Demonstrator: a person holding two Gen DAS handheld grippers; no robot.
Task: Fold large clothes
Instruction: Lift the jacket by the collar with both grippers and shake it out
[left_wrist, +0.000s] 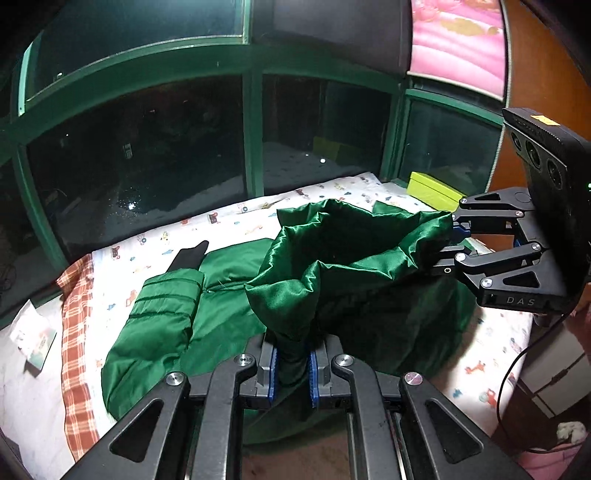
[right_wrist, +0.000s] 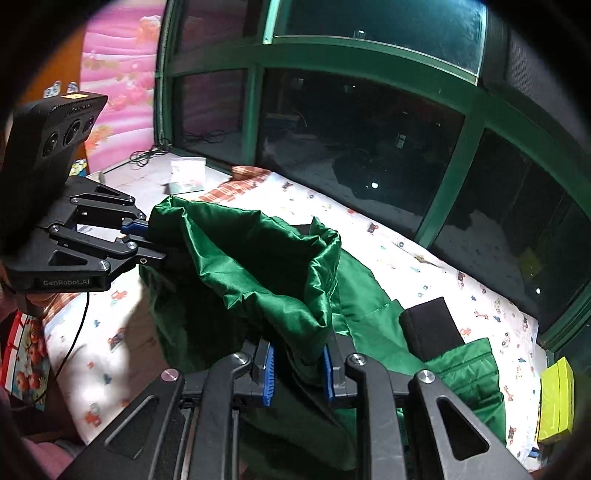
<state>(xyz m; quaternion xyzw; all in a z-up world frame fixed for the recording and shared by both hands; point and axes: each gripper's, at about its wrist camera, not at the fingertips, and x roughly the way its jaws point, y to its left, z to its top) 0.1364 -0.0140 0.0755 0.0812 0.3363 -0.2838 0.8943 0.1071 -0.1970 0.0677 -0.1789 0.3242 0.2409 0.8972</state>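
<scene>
A large green padded jacket (left_wrist: 221, 302) lies on the bed, its shiny lining (left_wrist: 343, 251) lifted and bunched between both grippers. My left gripper (left_wrist: 291, 369) is shut on a fold of the jacket's hem near the bed's front edge; it also shows in the right wrist view (right_wrist: 147, 240). My right gripper (right_wrist: 297, 369) is shut on another part of the same hem; it appears in the left wrist view (left_wrist: 448, 245). A quilted sleeve (left_wrist: 166, 302) with a black cuff (left_wrist: 190, 256) lies flat; the sleeve (right_wrist: 465, 373) and cuff (right_wrist: 430, 326) also show in the right wrist view.
The bed has a white printed sheet (left_wrist: 280, 210) and an orange plaid cloth (left_wrist: 75, 332). A yellow-green box (left_wrist: 432, 188) sits at a bed corner. Green-framed dark windows (left_wrist: 251, 129) run behind the bed. A booklet (left_wrist: 33, 338) lies on the sill.
</scene>
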